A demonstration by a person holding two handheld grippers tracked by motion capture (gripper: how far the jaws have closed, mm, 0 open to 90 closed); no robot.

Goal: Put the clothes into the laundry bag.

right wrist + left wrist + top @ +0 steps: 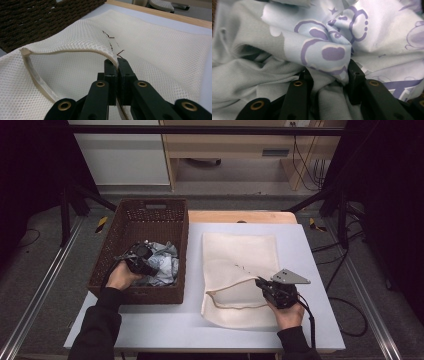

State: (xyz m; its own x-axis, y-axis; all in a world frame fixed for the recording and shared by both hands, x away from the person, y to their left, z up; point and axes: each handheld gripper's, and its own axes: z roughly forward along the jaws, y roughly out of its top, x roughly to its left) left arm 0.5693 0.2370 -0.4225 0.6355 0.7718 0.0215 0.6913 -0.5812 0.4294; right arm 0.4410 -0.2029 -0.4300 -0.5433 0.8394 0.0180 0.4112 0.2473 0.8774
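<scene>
Left gripper pinches garment in basket; right gripper clamps bag rim — shallow bunch may slip on lift.

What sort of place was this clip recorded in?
Probably a lab or workshop recording station, not a home: a white table fenced by metal frame rails, loose cables on the grey floor, and plain wooden furniture behind. A wicker basket and mesh bag suggest staged laundry work.
</scene>
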